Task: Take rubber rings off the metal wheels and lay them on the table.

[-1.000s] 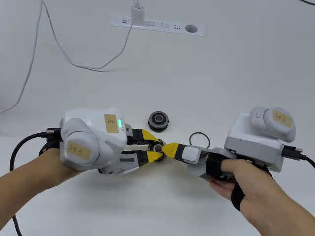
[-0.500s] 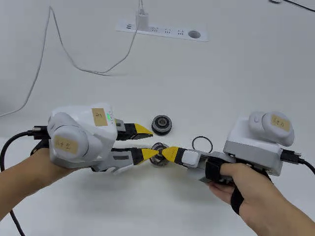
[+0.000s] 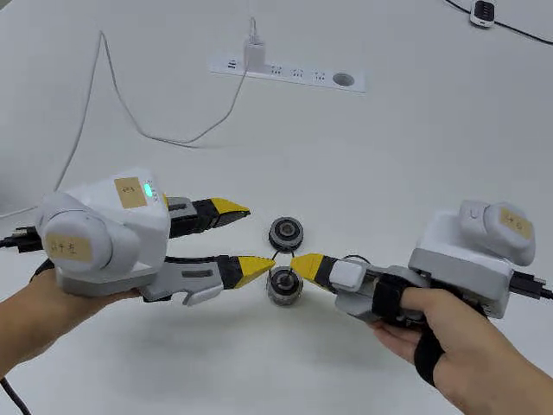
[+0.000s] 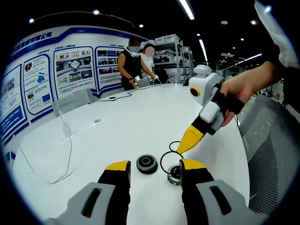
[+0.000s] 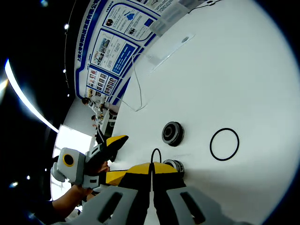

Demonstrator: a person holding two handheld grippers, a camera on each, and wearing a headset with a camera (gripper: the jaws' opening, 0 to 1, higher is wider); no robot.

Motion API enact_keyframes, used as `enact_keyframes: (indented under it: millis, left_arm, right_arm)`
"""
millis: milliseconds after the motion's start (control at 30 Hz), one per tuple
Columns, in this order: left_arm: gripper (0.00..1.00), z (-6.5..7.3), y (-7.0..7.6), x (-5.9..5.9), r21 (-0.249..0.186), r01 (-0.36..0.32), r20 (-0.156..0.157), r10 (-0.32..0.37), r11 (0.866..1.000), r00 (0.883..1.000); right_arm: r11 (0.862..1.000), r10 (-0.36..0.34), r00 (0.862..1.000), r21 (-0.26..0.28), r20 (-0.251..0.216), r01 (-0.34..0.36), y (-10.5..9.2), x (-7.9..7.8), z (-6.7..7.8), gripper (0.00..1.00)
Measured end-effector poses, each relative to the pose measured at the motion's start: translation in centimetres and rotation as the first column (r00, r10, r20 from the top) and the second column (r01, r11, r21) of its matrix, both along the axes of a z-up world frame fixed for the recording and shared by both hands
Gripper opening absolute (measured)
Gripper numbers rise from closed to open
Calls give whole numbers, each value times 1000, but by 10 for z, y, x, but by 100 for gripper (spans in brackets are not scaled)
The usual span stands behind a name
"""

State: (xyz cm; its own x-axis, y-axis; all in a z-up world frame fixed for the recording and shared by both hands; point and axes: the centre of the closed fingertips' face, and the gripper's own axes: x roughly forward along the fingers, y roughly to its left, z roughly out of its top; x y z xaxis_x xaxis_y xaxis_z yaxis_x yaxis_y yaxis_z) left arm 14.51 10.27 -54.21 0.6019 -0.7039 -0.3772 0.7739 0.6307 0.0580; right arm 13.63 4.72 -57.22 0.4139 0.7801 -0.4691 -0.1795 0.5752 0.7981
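Two metal wheels (image 3: 286,232) on the worktop (image 3: 389,156), nearer wheel (image 3: 284,285) right at the tip of my right claw (image 3: 304,262), clenched on a rubber ring (image 5: 155,150), left claw (image 3: 259,235) released just beside it

White table (image 3: 415,156): two metal wheels (image 3: 286,233), one rubber ring (image 5: 224,144), power strip (image 3: 288,73)

Wheels (image 3: 285,233): dark grey metal, dull sheen. Loose ring (image 5: 210,144), gripped ring (image 4: 161,161): thin matt black rubber. Desk (image 3: 389,156): smooth white, faintly glossy.

Lab showroom, wall posters (image 4: 70,65), shelves (image 4: 171,49), white table (image 3: 415,147)
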Motion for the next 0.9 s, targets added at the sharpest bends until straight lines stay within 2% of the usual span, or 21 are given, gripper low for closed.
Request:
enact_keyframes:
  millis: [267, 433, 667, 900]
  left_arm:
    - [60, 8, -2, 5, -24, -24, 9, 24, 999, 1000]
    - [63, 7, -1, 7, -30, -29, 11, 30, 999, 1000]
    - [63, 5, 0, 8, -27, -31, 6, 32, 999, 999]
    - [64, 6, 1, 9, -26, -38, 11, 38, 999, 999]
  right_arm:
    - [996, -74, 997, -51, 11, 74, -37, 23, -7, 2]
    - [991, -106, 994, -82, 4, 106, -53, 31, -17, 2]
    - [982, -151, 988, -114, -14, 148, -69, 27, -30, 2]
    - [974, -188, 982, -134, -19, 183, -78, 25, -35, 2]
